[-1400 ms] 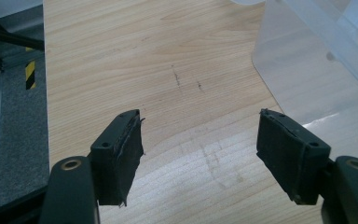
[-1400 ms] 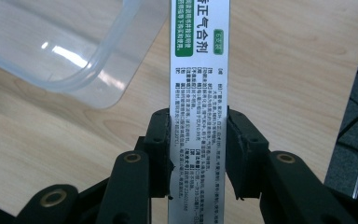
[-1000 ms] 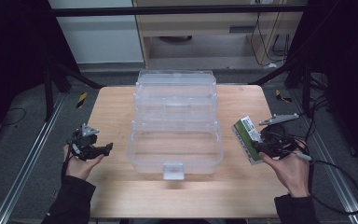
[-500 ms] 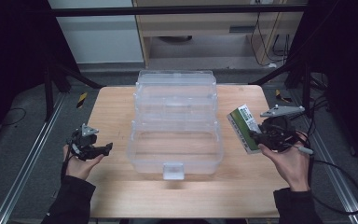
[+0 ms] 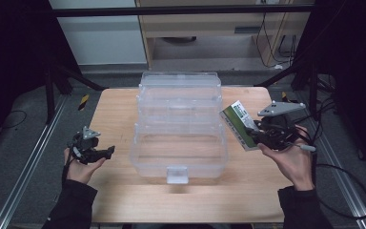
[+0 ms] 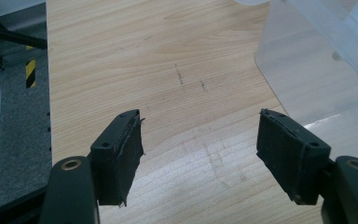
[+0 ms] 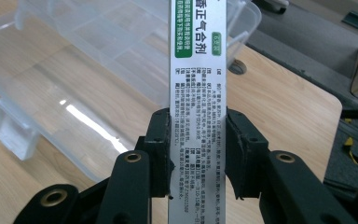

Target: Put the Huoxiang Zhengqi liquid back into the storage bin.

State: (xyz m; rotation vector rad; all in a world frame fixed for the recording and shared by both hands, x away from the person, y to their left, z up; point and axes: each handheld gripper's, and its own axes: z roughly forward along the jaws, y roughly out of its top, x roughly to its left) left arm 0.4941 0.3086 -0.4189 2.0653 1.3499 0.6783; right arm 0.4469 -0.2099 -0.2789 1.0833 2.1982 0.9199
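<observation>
I have the right gripper point(image 5: 262, 136) clamped on a flat green-and-white medicine box point(image 5: 238, 125), pads on its two narrow sides near one end, so most of the box sticks out past the jaws. It hangs lifted off the tabletop, near the right edge, just beside the right wall of the clear plastic storage bin point(image 5: 178, 131). Risk: a grip this near the end could let the box pivot or slip if it knocks the bin's rim on the way in, and it may land askew or drop outside. The thin card sides could also buckle under the pads. My left gripper point(image 6: 205, 154) stands wide with nothing between the jaws, low by the left edge of the tabletop point(image 5: 119, 114), so it is not steadying the light bin. Against the earlier frames, the box sits higher and closer to the bin; the left hand hasn't moved.
</observation>
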